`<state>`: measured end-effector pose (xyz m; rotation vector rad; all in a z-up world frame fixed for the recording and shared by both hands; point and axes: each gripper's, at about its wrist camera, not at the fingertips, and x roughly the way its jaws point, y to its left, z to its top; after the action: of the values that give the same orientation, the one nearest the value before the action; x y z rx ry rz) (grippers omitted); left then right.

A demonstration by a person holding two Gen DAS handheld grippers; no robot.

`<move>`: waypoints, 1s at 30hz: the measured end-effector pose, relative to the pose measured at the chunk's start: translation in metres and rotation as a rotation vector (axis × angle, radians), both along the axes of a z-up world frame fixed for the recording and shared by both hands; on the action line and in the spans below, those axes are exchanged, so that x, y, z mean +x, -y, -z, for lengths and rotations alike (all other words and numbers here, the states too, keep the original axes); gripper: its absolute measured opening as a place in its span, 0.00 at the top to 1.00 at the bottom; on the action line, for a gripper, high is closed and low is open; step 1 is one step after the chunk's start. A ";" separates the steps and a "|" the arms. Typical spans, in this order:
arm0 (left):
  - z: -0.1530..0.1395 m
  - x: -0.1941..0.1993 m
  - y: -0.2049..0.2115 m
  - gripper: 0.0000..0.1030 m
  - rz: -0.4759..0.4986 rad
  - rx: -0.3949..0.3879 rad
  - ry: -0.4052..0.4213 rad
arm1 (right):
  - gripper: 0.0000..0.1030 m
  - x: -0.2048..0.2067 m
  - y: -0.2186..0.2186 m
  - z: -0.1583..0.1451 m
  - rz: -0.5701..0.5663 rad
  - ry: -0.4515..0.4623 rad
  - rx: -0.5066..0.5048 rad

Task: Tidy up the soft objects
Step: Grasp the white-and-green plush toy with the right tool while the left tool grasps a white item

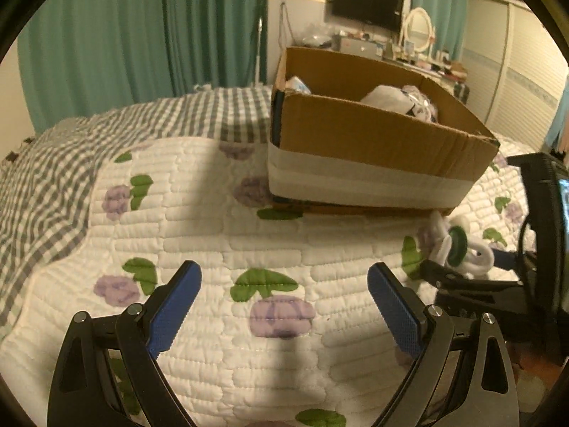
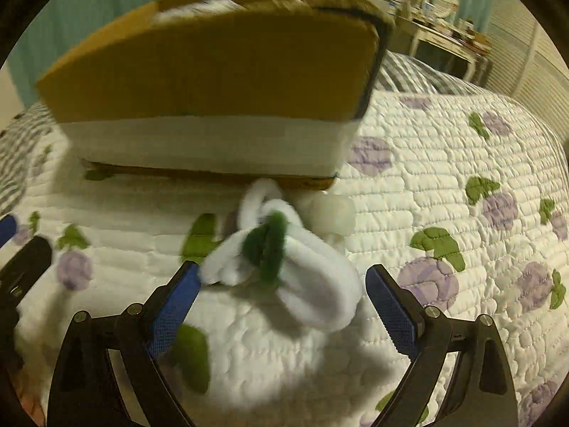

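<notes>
A white fluffy soft toy with green loops (image 2: 284,259) lies on the floral quilt just in front of the cardboard box (image 2: 213,71). My right gripper (image 2: 282,284) is open, its blue pads on either side of the toy, apart from it. In the left wrist view the same toy (image 1: 458,245) sits at the right by the right gripper's fingers. My left gripper (image 1: 284,284) is open and empty above the quilt. The box (image 1: 355,142) holds white and patterned soft items (image 1: 384,98).
The bed is covered by a white quilt with purple flowers (image 1: 281,315) and a grey checked blanket (image 1: 71,149) at the left. Teal curtains (image 1: 142,35), a wall TV and a cluttered dresser with a mirror (image 1: 419,28) stand behind.
</notes>
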<state>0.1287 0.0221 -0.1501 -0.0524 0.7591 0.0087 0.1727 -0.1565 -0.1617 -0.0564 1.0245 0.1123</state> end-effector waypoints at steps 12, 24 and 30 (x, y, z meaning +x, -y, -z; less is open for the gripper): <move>-0.009 -0.009 0.005 0.07 0.000 0.000 0.004 | 0.55 -0.027 0.019 -0.017 -0.031 0.020 0.080; -0.033 -0.003 0.066 0.07 0.095 -0.008 0.014 | 0.92 -0.052 0.060 -0.076 -0.115 0.110 0.167; -0.024 0.006 0.086 0.07 0.107 -0.006 -0.019 | 0.93 -0.045 0.094 -0.081 -0.121 0.106 0.241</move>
<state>0.1349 -0.0640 -0.1261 -0.0176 0.7798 -0.0954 0.1282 -0.2501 -0.0810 0.0949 0.8956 0.3390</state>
